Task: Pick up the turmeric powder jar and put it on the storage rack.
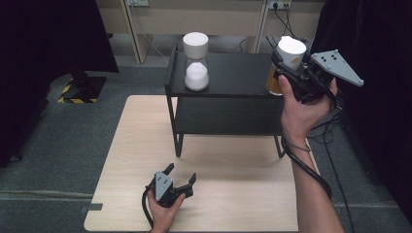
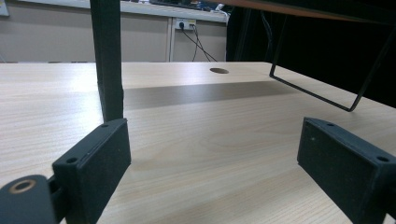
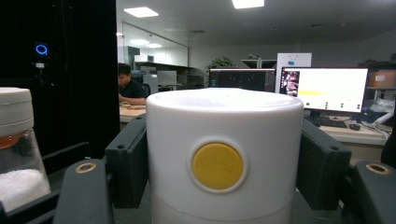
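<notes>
Starting nearest the camera in the high view, the left gripper (image 1: 182, 174) is rested on the light wooden table (image 1: 233, 204) near its front edge, held in the person's left hand (image 1: 163, 211). Its jaws are spread pretty wide and nothing is held between them; in the left gripper view just bare tabletop is seen in the gap, with a black shelf leg (image 2: 107, 60) standing right beyond the left jaw and a thin wire foot (image 2: 322, 95) further off to the right.

Further back, a black two-tier shelf (image 1: 228, 104) is set on the table. On its top tier, toward the left, a clear jar with a white lid (image 1: 196, 68) is stood upright, partly filled with something white and grainy.

At the right end of that top tier, the right gripper (image 1: 286, 65) is held up by the right hand (image 1: 299, 109), and its jaws are closed against the white cap of an orange-filled jar (image 1: 290, 53). In the right gripper view the cap (image 3: 224, 158) is pinched from both sides, with a round yellow dot (image 3: 217, 166) facing the camera. Whether the jar's base is actually touching the shelf can't be told.

Way behind, an office with monitors (image 3: 327, 88) is seen.
</notes>
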`<state>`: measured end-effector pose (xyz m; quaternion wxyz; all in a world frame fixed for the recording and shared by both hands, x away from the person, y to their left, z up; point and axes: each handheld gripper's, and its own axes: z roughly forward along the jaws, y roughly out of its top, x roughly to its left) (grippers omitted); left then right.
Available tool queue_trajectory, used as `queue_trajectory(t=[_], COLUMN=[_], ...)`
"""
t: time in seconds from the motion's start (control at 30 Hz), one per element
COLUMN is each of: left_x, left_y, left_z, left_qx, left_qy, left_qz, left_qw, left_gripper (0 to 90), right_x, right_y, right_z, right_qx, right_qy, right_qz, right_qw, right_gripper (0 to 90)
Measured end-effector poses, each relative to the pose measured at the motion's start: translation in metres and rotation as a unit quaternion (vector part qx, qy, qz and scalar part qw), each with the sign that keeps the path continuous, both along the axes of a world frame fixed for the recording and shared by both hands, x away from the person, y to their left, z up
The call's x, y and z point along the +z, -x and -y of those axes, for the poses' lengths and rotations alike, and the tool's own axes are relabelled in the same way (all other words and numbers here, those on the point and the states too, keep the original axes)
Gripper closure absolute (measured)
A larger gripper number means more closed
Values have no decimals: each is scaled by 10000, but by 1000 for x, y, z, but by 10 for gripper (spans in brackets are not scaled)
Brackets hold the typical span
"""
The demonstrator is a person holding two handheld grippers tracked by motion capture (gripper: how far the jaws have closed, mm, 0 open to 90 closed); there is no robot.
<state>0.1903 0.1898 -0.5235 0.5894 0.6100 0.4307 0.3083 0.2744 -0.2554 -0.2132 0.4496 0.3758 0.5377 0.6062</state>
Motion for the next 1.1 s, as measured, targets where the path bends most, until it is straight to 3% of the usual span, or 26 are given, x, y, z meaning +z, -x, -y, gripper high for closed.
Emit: queue_trajectory(t=[0.77,1.1], left_x=[0,1], left_y=[0,-1], left_z=[0,0], left_qx=[-16,-15], left_qy=[-4,-17], left_qz=[-10,-11], left_qw=[10000,10000], left_gripper=[91,91], right_x=[0,-4], right_y=[-23,-26], right_z=[-4,-5], right_qx=[-119,-132], right_qy=[-6,20], right_qz=[-205,-161], right_qw=[9997,9998], right_gripper=[308,308])
